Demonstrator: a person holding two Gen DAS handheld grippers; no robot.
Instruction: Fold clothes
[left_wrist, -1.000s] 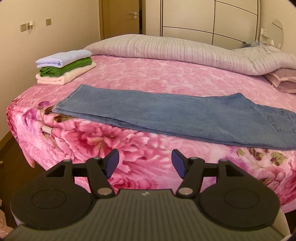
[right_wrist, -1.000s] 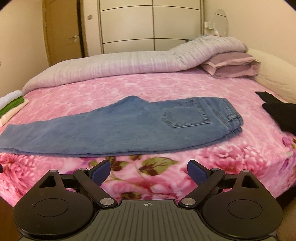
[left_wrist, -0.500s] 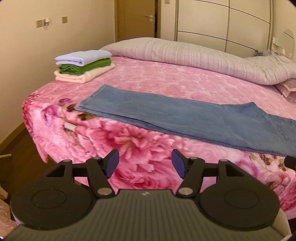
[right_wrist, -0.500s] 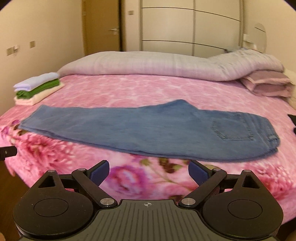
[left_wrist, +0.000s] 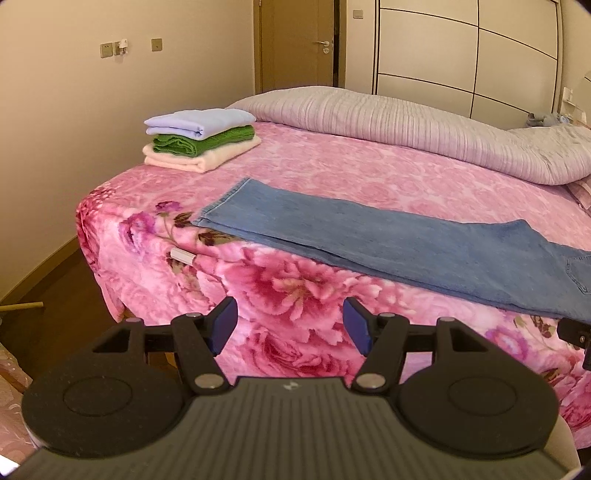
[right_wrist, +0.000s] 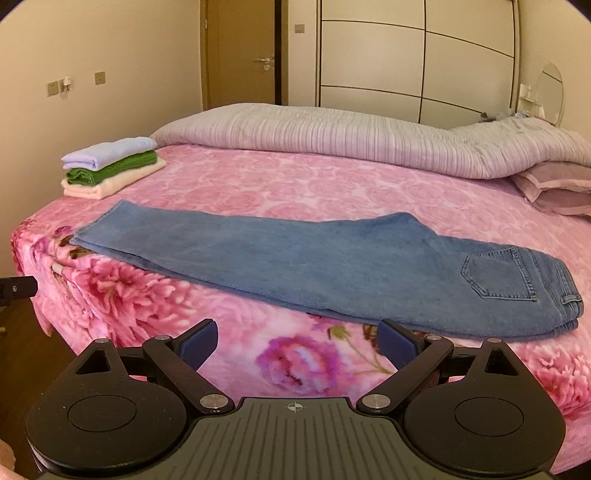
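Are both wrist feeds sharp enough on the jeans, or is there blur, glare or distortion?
Left wrist view: jeans sharp, warm dim light, no glare, fisheye bends the wardrobe lines. Right wrist view: jeans equally clear, corners darkened.

Blue jeans (right_wrist: 332, 266), legs folded together, flat along the pink bed's (right_wrist: 295, 184) near edge

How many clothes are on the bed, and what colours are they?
Blue denim jeans laid out flat: 1
Light blue folded garment, top of the stack: 1
Green folded garment, middle of the stack: 1
Cream folded garment, bottom of the stack: 1
Total: 4
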